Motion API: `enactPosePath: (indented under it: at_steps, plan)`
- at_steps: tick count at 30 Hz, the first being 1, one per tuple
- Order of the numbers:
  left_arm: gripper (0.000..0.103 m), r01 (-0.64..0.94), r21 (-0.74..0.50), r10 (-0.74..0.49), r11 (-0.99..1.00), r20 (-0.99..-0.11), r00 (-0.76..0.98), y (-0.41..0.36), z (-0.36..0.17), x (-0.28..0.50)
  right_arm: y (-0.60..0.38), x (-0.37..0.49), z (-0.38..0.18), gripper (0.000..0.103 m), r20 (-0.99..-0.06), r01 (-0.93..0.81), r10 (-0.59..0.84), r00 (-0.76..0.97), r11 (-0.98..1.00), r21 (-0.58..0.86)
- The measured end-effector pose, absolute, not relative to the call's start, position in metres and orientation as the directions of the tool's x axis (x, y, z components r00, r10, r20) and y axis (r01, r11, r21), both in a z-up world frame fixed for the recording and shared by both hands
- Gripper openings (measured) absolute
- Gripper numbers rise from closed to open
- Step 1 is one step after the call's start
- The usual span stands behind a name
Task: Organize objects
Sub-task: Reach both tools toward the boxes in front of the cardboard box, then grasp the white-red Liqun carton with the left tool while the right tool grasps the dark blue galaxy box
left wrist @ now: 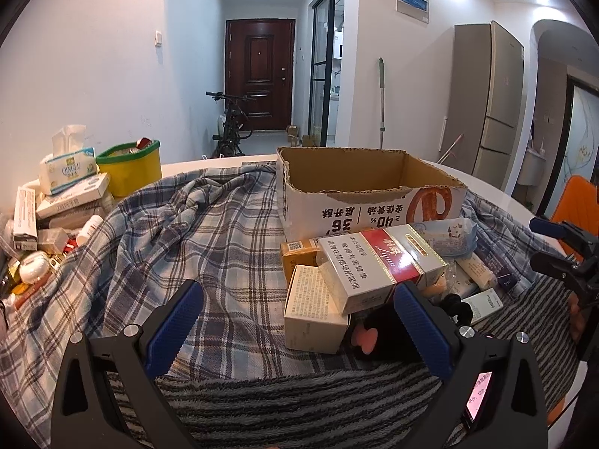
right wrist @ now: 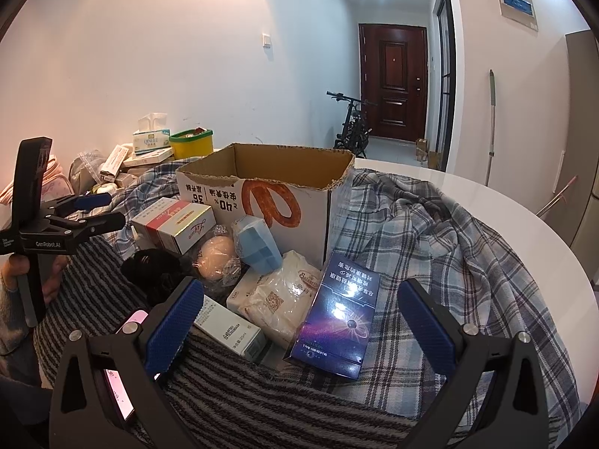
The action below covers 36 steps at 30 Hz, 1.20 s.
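Between the spread, empty fingers of the right gripper (right wrist: 299, 321) lies the dark blue carton (right wrist: 338, 321), light and stiff (glossy, probably slippery); pinch its long sides. Left gripper (left wrist: 295, 321) likewise gapes, empty.

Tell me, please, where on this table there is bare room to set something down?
The plaid cloth lies bare between the cardboard box and the pile by the yellow tub. The white tabletop right of the box is bare too. The cardboard box looks empty. It is crowded in front of the box, around the red-and-white carton and blue box.
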<state>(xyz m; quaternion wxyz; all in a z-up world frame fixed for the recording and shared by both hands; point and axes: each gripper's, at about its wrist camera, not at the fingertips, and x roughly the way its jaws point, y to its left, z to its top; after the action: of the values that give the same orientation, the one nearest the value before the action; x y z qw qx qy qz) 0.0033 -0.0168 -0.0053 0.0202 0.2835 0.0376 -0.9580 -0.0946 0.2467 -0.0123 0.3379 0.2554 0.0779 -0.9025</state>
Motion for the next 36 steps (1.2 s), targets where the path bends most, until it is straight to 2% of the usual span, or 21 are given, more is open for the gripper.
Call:
enactPosePath:
  at_steps: [7,11,16,18,21,22,29,36]
  plan:
    - [0.103,0.095,-0.077,-0.043,-0.992,-0.504,-0.862,-0.022,0.0,0.012,0.247,-0.096,-0.013,0.103,-0.52,0.625,-0.545,-0.658,-0.78,0.027]
    - [0.103,0.123,-0.066,-0.07,-0.99,-0.528,-0.846,-0.023,-0.002,0.008,0.245,-0.099,-0.015,0.103,-0.537,0.616,-0.527,-0.659,-0.787,0.016]
    - [0.103,0.166,-0.031,-0.12,-0.986,-0.56,-0.82,-0.02,-0.002,0.003,0.256,-0.106,-0.014,0.103,-0.526,0.642,-0.596,-0.607,-0.757,0.117]
    - [0.103,0.188,-0.073,-0.111,-0.979,-0.585,-0.804,-0.018,0.001,0.003,0.261,-0.108,-0.015,0.103,-0.518,0.64,-0.607,-0.602,-0.755,0.142]
    - [0.103,0.143,-0.212,0.018,-0.967,-0.615,-0.788,-0.01,0.008,-0.002,0.259,-0.113,-0.018,0.103,-0.541,0.629,-0.599,-0.59,-0.761,0.157]
    - [0.103,0.136,-0.224,0.035,-0.965,-0.622,-0.782,-0.005,0.011,-0.006,0.258,-0.115,-0.02,0.103,-0.548,0.629,-0.597,-0.586,-0.761,0.157]
    - [0.103,0.131,-0.091,-0.035,-0.987,-0.678,-0.734,0.049,0.01,-0.046,0.258,-0.117,-0.023,0.103,-0.558,0.631,-0.599,-0.574,-0.758,0.166]
    - [0.103,0.233,-0.044,-0.129,-0.971,-0.727,-0.674,0.045,-0.013,-0.071,0.257,-0.124,-0.029,0.103,-0.591,0.639,-0.619,-0.518,-0.739,0.214]
